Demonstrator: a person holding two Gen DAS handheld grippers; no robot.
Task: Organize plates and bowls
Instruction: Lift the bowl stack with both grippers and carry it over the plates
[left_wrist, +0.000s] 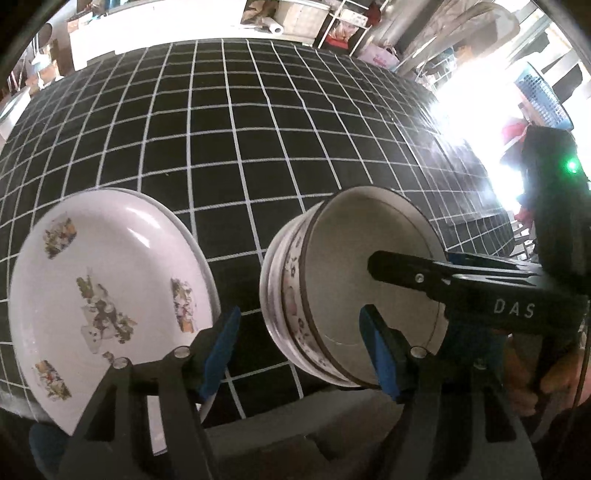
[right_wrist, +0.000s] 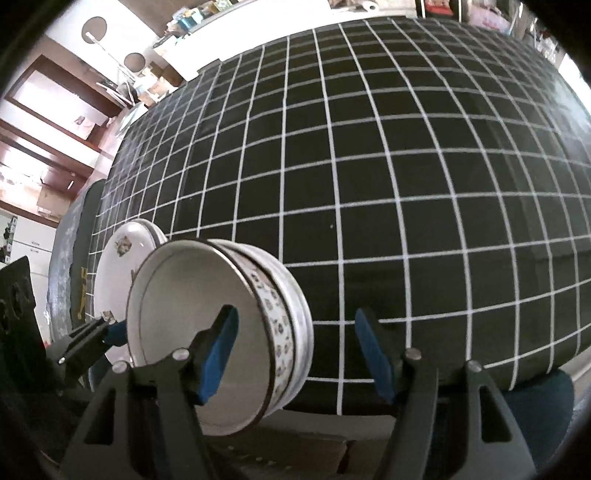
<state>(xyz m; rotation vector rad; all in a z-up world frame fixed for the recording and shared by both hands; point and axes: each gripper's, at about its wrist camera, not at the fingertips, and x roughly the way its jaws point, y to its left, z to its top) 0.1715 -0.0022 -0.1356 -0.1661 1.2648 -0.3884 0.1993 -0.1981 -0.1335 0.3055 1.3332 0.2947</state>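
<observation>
Across the whole room-side of both tools spreads the tabletop (left_wrist: 258, 122), draped in a black cloth ruled with a white grid. Near its front edge, just ahead of the left tool (left_wrist: 299, 354), lies a stack of white plates (left_wrist: 110, 288) printed with small flower patches; it sits to that tool's left, partly behind its left finger. Beside the plates, between the two tools, stands a stack of bowls (right_wrist: 221, 325) with a patterned band round the side, white inside. The plates and bowls are near each other; whether they touch I cannot tell.

The right tool (right_wrist: 295, 354) has its jaws standing apart, its left blue pad (right_wrist: 218, 362) in front of the bowls' inside and its right pad out over bare cloth, with the rim in the gap and no pad pressing on it. The left tool is likewise open, nothing gripped, only cloth showing in its gap. A hand (left_wrist: 532, 384) holds the right tool's body.
</observation>
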